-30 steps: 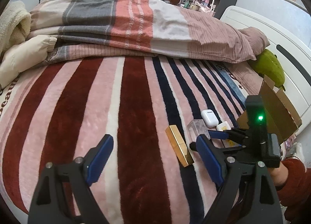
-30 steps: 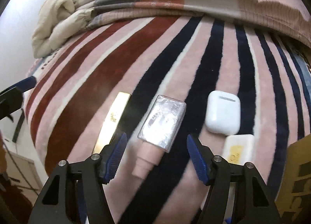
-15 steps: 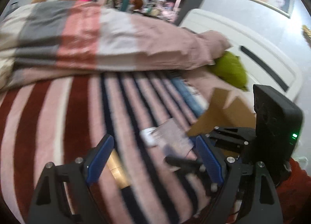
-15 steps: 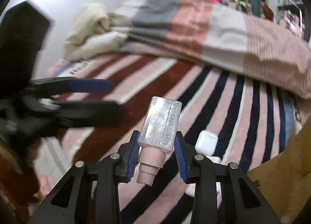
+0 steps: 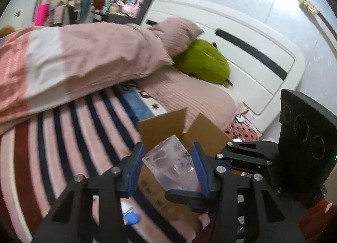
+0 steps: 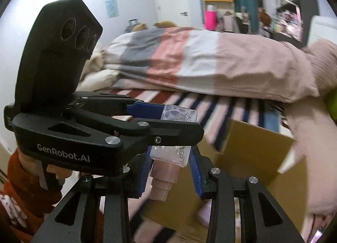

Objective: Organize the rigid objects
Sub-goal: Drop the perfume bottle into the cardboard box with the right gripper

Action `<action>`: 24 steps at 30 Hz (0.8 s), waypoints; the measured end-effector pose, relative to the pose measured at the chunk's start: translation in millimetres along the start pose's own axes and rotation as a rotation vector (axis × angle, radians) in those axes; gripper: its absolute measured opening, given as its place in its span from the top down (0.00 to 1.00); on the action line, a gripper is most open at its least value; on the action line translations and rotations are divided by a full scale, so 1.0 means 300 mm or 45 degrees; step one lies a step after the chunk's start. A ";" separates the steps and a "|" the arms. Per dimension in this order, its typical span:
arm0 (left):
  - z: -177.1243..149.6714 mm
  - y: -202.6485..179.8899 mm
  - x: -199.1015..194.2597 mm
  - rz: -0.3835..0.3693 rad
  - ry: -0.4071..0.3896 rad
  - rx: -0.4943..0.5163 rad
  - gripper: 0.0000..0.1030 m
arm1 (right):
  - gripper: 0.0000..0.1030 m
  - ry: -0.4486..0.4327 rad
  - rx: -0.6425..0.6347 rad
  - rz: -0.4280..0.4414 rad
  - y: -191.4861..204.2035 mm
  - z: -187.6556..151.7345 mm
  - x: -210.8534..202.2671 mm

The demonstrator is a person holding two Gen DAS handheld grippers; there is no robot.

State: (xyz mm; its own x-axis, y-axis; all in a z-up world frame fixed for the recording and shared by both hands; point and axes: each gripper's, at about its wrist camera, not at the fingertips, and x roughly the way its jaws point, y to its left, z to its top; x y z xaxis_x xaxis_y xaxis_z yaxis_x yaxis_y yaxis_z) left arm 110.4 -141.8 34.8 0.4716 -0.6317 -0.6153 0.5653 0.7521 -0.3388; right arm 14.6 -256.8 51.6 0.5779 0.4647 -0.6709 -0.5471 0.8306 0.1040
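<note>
The clear bottle (image 6: 171,154) with a pink cap sits between the blue pads of the right gripper (image 6: 170,171), cap pointing back toward the wrist, and the jaws are closed narrow against its sides. The left gripper (image 6: 168,120) comes in across that view from the left, its fingers lying one above the other over the bottle's upper end, also pressing on it. In the left wrist view the bottle (image 5: 172,165) fills the gap between the left gripper (image 5: 169,166) pads, which touch it on both sides, while the right gripper (image 5: 210,181) reaches in from the right with one black finger passing under the bottle. Both jaws thus hold the same bottle, in the air. Just beyond and below the jaws stands an open cardboard box (image 5: 162,129) with its flaps up, resting on the striped blanket (image 5: 63,137). Below the left jaws, on the blanket, lies a small white and blue item (image 5: 130,215), too blurred to identify.
</note>
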 end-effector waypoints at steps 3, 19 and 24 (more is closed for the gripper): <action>0.032 -0.063 0.107 -0.029 0.069 0.029 0.58 | 0.70 0.042 0.078 -0.022 -0.103 -0.023 -0.020; 0.043 -0.067 0.047 0.131 0.040 0.072 0.21 | 0.69 0.105 0.088 -0.060 -0.129 -0.044 -0.036; -0.017 0.061 -0.158 0.271 -0.068 0.006 0.21 | 0.69 0.031 -0.012 0.024 0.044 0.018 -0.029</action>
State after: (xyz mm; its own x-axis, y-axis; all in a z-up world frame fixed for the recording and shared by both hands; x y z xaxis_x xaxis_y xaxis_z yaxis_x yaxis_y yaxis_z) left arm 95.0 -97.1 54.0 0.6157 -0.4675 -0.6343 0.4520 0.8689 -0.2016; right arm 5.5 -248.2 62.9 0.5526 0.4724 -0.6866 -0.5634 0.8188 0.1099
